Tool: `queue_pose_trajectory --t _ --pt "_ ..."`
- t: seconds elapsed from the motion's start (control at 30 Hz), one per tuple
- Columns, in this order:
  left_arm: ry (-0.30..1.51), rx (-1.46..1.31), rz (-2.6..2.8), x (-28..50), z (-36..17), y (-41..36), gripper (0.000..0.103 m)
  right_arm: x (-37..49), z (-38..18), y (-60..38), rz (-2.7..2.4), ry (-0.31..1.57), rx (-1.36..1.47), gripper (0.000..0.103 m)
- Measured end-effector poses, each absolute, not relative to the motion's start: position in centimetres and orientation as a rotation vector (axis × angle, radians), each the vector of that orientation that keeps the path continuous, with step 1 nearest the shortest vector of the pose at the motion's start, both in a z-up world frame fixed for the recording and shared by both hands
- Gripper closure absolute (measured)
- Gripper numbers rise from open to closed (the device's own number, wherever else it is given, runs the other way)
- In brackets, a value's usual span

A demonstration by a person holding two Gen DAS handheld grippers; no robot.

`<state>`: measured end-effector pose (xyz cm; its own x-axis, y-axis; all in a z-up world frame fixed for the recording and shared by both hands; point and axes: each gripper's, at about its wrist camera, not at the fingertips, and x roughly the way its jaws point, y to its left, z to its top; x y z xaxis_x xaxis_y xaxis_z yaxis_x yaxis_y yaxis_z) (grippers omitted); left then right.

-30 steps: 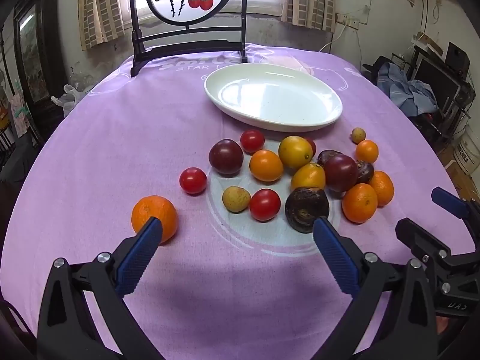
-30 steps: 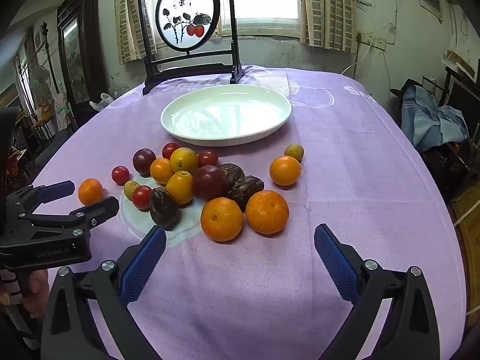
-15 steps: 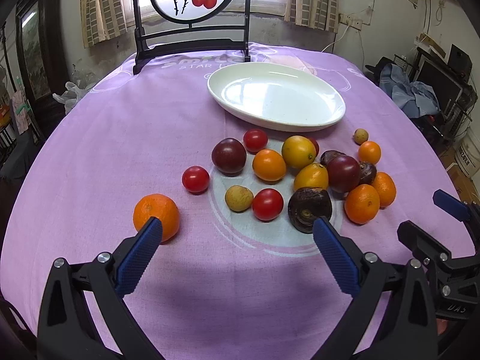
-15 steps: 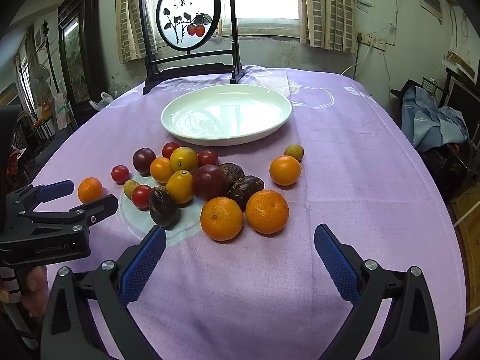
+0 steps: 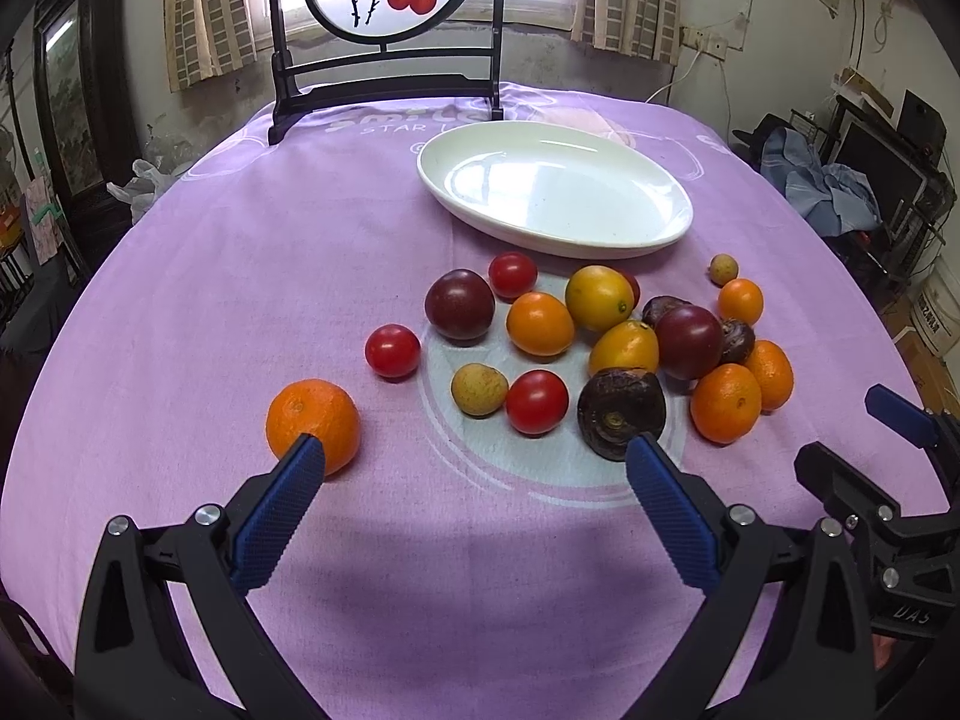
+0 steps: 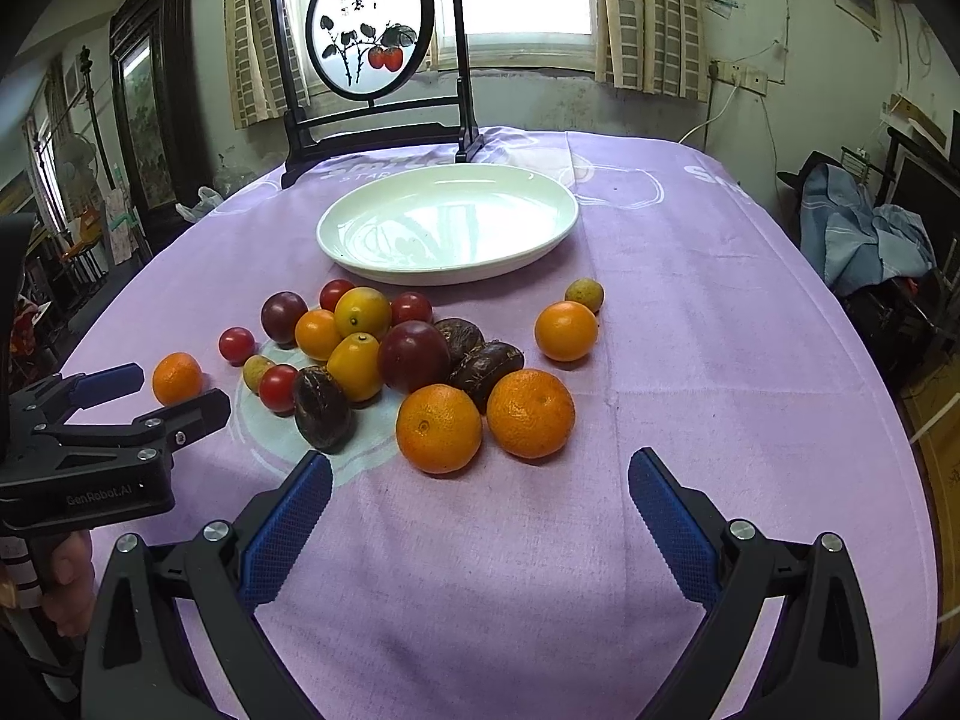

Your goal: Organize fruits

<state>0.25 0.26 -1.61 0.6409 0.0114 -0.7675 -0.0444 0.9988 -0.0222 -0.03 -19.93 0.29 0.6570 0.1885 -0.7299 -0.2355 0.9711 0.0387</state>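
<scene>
A cluster of several fruits (image 5: 576, 348) lies on the purple cloth: red tomatoes, dark plums, yellow and orange citrus. A lone orange (image 5: 312, 425) lies apart at the left, just beyond my left gripper's left fingertip. An empty white plate (image 5: 555, 189) sits behind the fruits; it also shows in the right wrist view (image 6: 447, 222). My left gripper (image 5: 474, 462) is open and empty in front of the fruits. My right gripper (image 6: 480, 474) is open and empty, just before two oranges (image 6: 483, 420).
A dark wooden stand with a round painted screen (image 5: 384, 30) stands at the table's far edge. The round table's cloth (image 6: 720, 360) drops off at the right, with clothes and furniture (image 6: 864, 234) beyond. The left gripper's body (image 6: 102, 432) shows at the left in the right wrist view.
The left gripper has drawn back slightly and lifted its view; the fruits sit a little lower in frame. The right gripper has barely moved. Both stay open.
</scene>
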Motion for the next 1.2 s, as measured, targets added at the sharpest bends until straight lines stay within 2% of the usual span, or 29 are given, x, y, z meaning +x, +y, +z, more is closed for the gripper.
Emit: queue_pose_trajectory --t 1.2 --pt "0.881 -0.039 0.030 -0.14 -1.80 0.09 0.005 -0.13 -0.05 -19.82 0.258 0.831 -0.052 0.004"
